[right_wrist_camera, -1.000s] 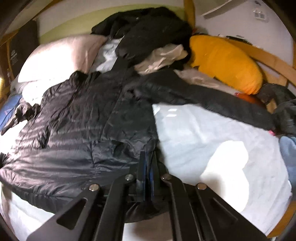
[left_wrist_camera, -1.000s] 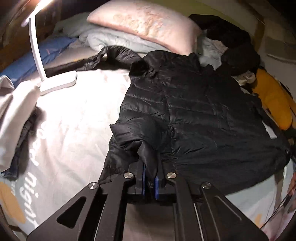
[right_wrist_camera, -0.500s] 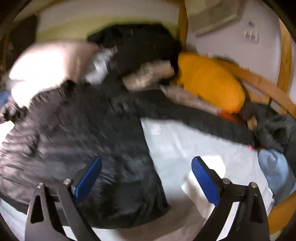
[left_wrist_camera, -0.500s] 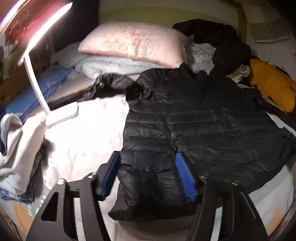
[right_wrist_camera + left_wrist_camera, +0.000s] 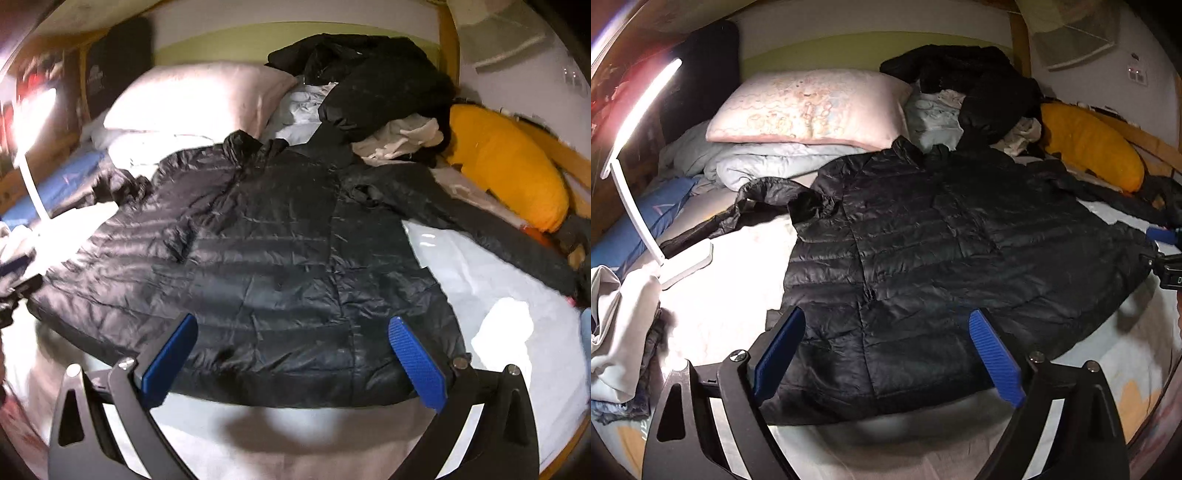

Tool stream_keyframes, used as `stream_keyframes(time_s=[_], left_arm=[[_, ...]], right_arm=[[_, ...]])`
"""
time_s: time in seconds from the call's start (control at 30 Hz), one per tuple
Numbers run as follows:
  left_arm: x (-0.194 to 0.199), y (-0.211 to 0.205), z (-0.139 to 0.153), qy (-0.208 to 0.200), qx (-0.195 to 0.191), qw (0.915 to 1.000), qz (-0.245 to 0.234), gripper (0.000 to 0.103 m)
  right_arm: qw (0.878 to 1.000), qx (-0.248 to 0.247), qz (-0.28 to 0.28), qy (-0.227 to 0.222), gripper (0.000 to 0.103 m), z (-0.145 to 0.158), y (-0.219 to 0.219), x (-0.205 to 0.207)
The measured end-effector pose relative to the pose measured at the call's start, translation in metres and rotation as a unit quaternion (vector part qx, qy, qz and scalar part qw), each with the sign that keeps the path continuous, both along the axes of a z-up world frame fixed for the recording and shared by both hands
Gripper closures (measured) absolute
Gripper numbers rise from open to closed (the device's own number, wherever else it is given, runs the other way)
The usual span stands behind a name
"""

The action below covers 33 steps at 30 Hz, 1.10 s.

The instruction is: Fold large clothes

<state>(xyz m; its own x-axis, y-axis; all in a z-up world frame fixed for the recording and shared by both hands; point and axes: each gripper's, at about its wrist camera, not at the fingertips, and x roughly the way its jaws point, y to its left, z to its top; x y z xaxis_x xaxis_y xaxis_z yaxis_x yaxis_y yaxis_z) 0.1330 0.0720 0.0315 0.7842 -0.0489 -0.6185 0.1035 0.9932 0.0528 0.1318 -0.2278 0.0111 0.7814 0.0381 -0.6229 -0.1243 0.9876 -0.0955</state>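
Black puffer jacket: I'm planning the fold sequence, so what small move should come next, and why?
Probably take the left gripper to the sleeve trailing toward the lamp and fold it in. The black puffer jacket lies flat on the bed, both grippers are open and empty, and both sleeves are spread outward.

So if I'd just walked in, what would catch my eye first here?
Probably the black puffer jacket, spread flat across the middle of the bed with both sleeves out to the sides. Next, the bright white lamp glaring at the bed's left edge, and the orange cushion against the right side. Both grippers, left and right, hover open over the hem.
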Motion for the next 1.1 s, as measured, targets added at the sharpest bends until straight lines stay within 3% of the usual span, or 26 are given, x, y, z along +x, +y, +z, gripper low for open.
stream_keyframes(time_s=[0.2, 0.23, 0.27, 0.3, 0.33, 0.43, 0.47, 0.57, 0.7, 0.8, 0.9, 1.03, 1.1], left_arm=[[-0.001, -0.005, -0.002, 0.005, -0.002, 0.9999, -0.016, 0.013], [-0.003, -0.007, -0.003, 0.009, -0.005, 0.9996, -0.027, 0.021], [-0.004, -0.01, -0.003, 0.017, -0.014, 0.9987, -0.046, 0.044], [-0.004, -0.014, -0.006, 0.034, -0.024, 0.9969, -0.067, 0.055], [-0.004, -0.018, -0.009, 0.049, -0.029, 0.995, -0.082, 0.062], [-0.005, -0.034, -0.019, 0.072, -0.027, 0.9906, -0.113, 0.067], [-0.007, -0.041, -0.021, 0.074, -0.021, 0.9893, -0.124, 0.067], [-0.008, -0.056, -0.028, 0.073, 0.002, 0.9884, -0.133, 0.067], [0.007, -0.057, -0.048, 0.097, -0.013, 0.9906, -0.096, 0.067], [0.018, -0.062, -0.059, 0.099, 0.009, 0.9903, -0.097, 0.063], [0.02, -0.066, -0.063, 0.095, 0.035, 0.9894, -0.104, 0.052], [0.012, -0.064, -0.055, 0.094, 0.036, 0.9877, -0.12, 0.035], [0.001, -0.062, -0.049, 0.089, 0.043, 0.9863, -0.132, 0.021]], right_arm=[[0.998, -0.04, 0.043, -0.003, 0.0, -0.005, 0.021, -0.004], [0.997, -0.047, 0.06, 0.007, 0.0, -0.006, 0.024, -0.008], [0.996, -0.051, 0.078, 0.018, 0.0, -0.008, 0.028, -0.009], [0.992, -0.055, 0.108, 0.033, 0.0, -0.011, 0.035, -0.012], [0.99, -0.057, 0.123, 0.038, 0.003, -0.012, 0.039, -0.017], [0.981, -0.069, 0.177, 0.035, 0.009, -0.017, 0.059, -0.036], [0.979, -0.074, 0.188, 0.033, 0.014, -0.018, 0.063, -0.04], [0.976, -0.091, 0.195, 0.035, 0.017, -0.026, 0.072, -0.044], [0.981, -0.065, 0.167, 0.077, 0.019, -0.038, 0.066, -0.026], [0.98, -0.091, 0.144, 0.1, 0.019, -0.053, 0.062, -0.013], [0.975, -0.136, 0.13, 0.122, 0.019, -0.071, 0.061, 0.001], [0.977, -0.154, 0.114, 0.09, 0.019, -0.064, 0.06, -0.001], [0.977, -0.163, 0.112, 0.08, 0.019, -0.063, 0.057, -0.001]])
